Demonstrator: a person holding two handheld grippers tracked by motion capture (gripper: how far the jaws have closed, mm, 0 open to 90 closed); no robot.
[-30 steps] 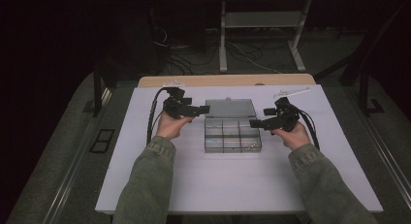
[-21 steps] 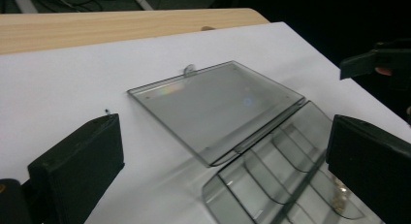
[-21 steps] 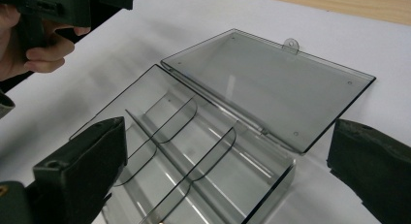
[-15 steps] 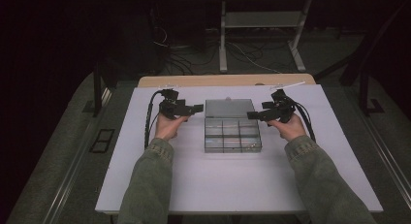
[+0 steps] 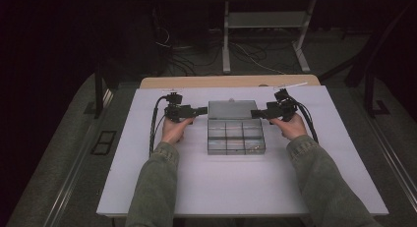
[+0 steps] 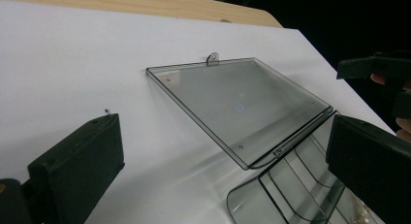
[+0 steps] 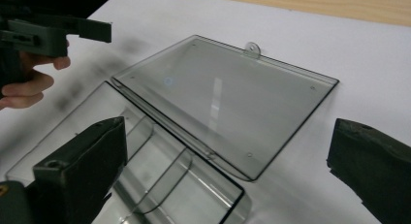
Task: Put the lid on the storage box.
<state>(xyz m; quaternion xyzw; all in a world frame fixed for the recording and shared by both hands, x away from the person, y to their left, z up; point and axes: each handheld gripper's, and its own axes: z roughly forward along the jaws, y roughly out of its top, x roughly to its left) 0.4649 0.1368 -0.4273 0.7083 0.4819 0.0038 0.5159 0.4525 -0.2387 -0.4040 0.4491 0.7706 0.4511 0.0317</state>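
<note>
Nearest the person's edge of the tabletop a broad bare stretch of white surface was seen, crossed only by two sleeved forearms coming in from below. Further in, about midway between the left and right edges, a clear plastic compartment box was lying flat, its base divided into a grid of small cells, with what looked like a few small pieces in the near right cell, too small to be identified. Its hinged lid was thrown fully back and rested flat on the tabletop on the far side of the base, a small hanging tab at its far edge. The left claw was held just beside the lid's left edge and the right claw just beside its right edge; both were spread wide and nothing was gripped by either. The box was judged to be light, stiff and slick, of thin brittle plastic that could crack or skid if pinched hard. The lid was thought best taken by its thin side edges or by the tab, with a gentle squeeze, while the base might need steadying, since so light a box would be shifted easily.
</note>
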